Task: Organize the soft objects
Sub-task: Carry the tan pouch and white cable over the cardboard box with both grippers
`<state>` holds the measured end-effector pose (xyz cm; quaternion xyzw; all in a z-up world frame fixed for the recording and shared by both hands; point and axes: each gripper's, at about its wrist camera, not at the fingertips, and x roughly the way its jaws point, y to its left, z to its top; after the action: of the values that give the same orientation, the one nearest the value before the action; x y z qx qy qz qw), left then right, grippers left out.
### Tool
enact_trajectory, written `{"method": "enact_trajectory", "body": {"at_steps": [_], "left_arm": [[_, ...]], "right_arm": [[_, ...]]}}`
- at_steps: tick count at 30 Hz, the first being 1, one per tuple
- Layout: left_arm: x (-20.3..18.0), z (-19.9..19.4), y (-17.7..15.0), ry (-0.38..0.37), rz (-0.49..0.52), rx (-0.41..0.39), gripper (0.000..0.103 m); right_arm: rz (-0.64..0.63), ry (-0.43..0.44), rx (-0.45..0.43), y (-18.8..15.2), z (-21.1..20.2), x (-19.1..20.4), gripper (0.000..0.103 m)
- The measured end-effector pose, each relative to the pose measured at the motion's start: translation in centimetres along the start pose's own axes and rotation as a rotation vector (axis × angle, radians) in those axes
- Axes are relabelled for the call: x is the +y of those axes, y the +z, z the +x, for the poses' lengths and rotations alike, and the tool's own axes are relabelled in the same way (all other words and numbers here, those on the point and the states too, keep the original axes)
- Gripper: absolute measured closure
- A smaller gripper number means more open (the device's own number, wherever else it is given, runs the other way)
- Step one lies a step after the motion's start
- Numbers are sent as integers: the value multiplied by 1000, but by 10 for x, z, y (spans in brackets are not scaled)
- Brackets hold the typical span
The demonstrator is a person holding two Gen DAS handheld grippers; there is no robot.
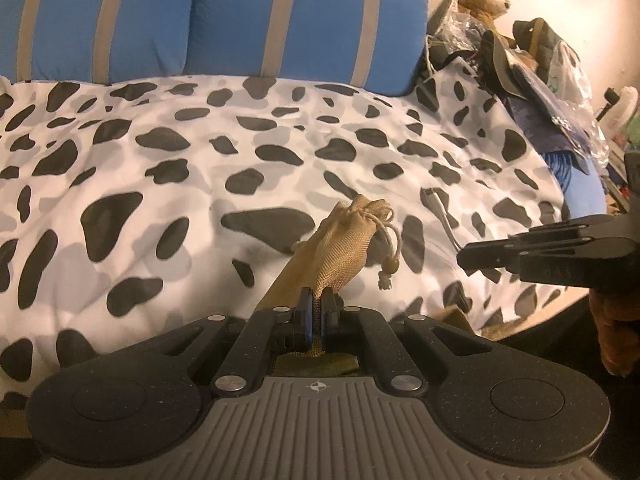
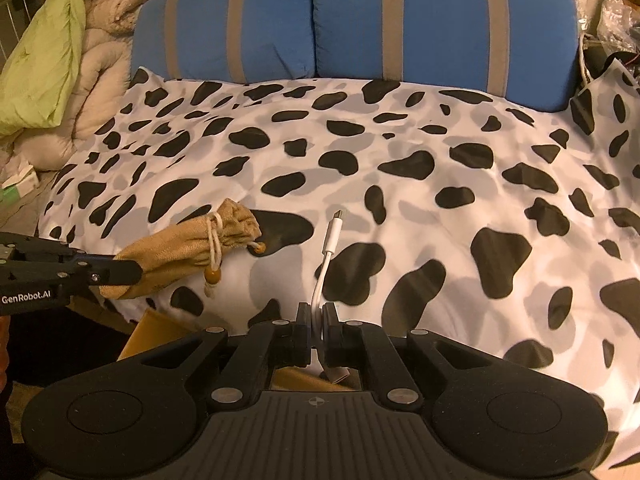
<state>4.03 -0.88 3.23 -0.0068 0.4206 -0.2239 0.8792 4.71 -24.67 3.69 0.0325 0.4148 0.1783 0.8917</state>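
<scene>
Two blue pillows, one pouch, one cable.

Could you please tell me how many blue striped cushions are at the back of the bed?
2: the left cushion and the right cushion stand side by side behind the spotted blanket. Others may be hidden out of view.
</scene>
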Motion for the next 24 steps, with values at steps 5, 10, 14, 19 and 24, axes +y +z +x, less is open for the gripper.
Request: {"method": "enact_trajectory", "body": {"at_steps": [5,10,14,19,24], "left_arm": [[-7,-7,-14,-19,6,19,99],[-13,-13,-25,-38,7,42,99],[-16,-17,-34,-52,3,67,99],[-18,-14,-41,-47,7,114,99],[-17,-11,-43,-36,11,147,99]], "right_arm": [[3,11,6,-11,-8,9,96],[0,15,23,-22,-15,17,96],[4,15,44,-30,-19,22,96],[-7,15,71,-40,-23,27,96],[-3,17,94,-42,-22,29,96]]}}
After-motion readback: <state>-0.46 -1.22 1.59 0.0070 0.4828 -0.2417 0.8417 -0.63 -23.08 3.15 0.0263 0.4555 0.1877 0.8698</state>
